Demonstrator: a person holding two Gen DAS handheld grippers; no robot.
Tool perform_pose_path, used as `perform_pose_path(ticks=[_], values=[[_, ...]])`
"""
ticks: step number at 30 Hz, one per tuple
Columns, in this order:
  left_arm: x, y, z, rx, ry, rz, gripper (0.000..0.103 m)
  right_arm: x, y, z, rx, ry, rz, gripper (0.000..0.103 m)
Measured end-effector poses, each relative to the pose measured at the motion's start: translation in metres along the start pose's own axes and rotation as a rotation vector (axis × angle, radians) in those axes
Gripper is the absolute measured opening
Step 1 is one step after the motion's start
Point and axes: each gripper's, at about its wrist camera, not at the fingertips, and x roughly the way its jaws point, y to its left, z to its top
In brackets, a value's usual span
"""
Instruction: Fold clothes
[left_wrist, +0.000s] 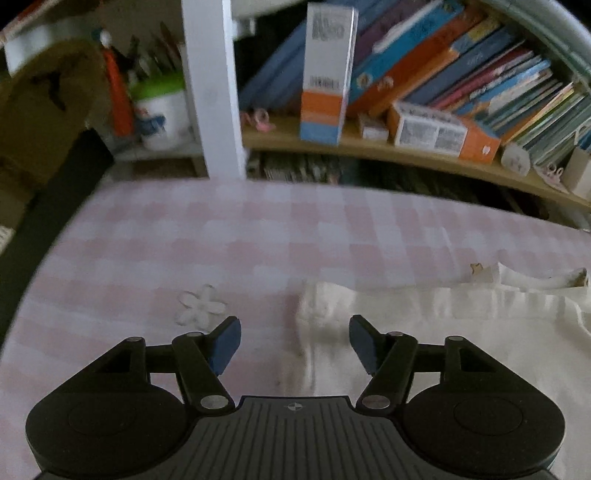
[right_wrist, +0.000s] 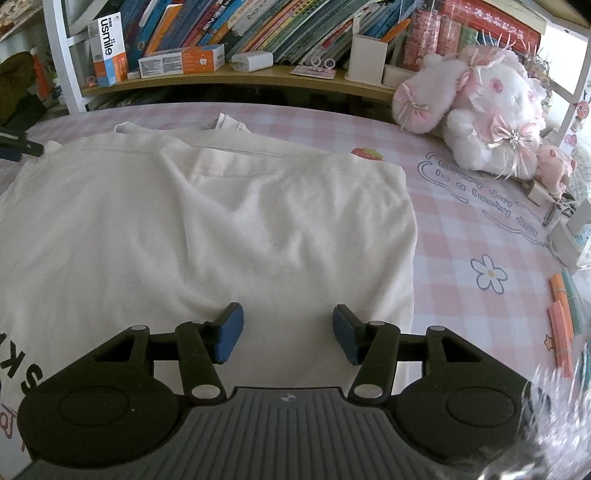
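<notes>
Shirt (right_wrist: 207, 229), white, lies flat on the pink check cloth (right_wrist: 461, 229), filling left and centre of the right wrist view; its long axis runs from bottom left toward the upper middle of the frame, where the collar end (right_wrist: 229, 123) points at the shelf (right_wrist: 236, 79). One side looks folded over, with a seam line crossing the upper centre. Dark printed letters (right_wrist: 31, 373) show at the lower left edge, partly cut off. Right gripper (right_wrist: 288, 334): jaws spread, blue pads apart over the near shirt edge, nothing pinched; whether the pads touch the fabric cannot be told. Left wrist view is dim and blurred: shirt (left_wrist: 424, 332) occupies the lower right, its left edge running top to bottom between the pads. Left gripper (left_wrist: 295, 345): jaws spread, left pad over bare cloth (left_wrist: 184, 240), right pad over fabric, nothing gripped. Left gripper tip (right_wrist: 16, 146) also shows at the far left edge of the right view, just beside the shirt's upper left corner. Plush rabbit (right_wrist: 491, 107) sits upper right, well apart from the shirt
</notes>
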Motion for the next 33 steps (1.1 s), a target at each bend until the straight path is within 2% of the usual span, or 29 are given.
perform_pose_path(ticks=[2,3,6,9,11,13,16,18,19,20,23,26,28,29,31,32,33], values=[[0.003,0.000,-0.003,-0.009,-0.006,-0.009,0.002,0.000,0.000,0.000,0.002,-0.001,-0.001,0.052],[0.003,0.002,-0.005,-0.024,-0.010,-0.004,0.000,0.000,0.000,0.000,0.004,-0.002,-0.002,0.052],[0.006,0.010,-0.005,-0.064,-0.007,0.073,0.000,0.000,0.001,-0.001,0.008,-0.006,-0.004,0.053],[0.005,0.007,0.002,0.018,0.024,0.073,0.006,0.000,0.001,-0.001,0.005,-0.008,-0.004,0.053],[-0.005,0.005,0.002,0.066,-0.016,0.084,0.007,0.000,0.000,-0.001,0.004,-0.009,-0.002,0.054],[-0.019,0.002,0.000,0.073,-0.050,0.086,0.008,0.001,0.000,-0.001,0.006,-0.007,0.001,0.054],[-0.046,-0.016,-0.017,0.100,-0.085,0.010,0.010,0.001,-0.005,0.006,0.035,0.014,0.036,0.057],[-0.065,-0.029,-0.029,0.120,-0.107,-0.045,0.020,-0.002,-0.023,0.018,0.108,-0.012,0.114,0.058],[-0.074,-0.036,-0.035,0.130,-0.119,-0.072,0.028,-0.002,-0.035,0.026,0.148,-0.034,0.114,0.058],[-0.081,-0.045,-0.044,0.152,-0.118,-0.080,0.033,0.000,-0.047,0.037,0.174,-0.054,0.088,0.059],[-0.094,-0.068,-0.068,0.193,-0.101,-0.072,0.033,0.016,-0.077,0.065,0.203,-0.066,-0.007,0.058],[-0.103,-0.081,-0.087,0.149,-0.074,-0.081,0.034,0.044,-0.111,0.087,0.268,-0.040,-0.034,0.056],[-0.105,-0.085,-0.096,0.124,-0.061,-0.077,0.039,0.060,-0.125,0.094,0.292,-0.003,-0.033,0.051],[-0.104,-0.085,-0.100,0.118,-0.051,-0.069,0.042,0.067,-0.129,0.095,0.299,0.014,-0.028,0.045],[-0.102,-0.085,-0.106,0.113,-0.028,-0.055,0.043,0.071,-0.131,0.096,0.293,0.009,0.002,0.039],[-0.100,-0.085,-0.108,0.109,-0.011,-0.049,0.043,0.072,-0.131,0.097,0.284,0.007,0.022,0.025],[-0.099,-0.084,-0.110,0.104,0.006,-0.042,0.043,0.071,-0.131,0.098,0.274,0.014,0.060,0.003]])
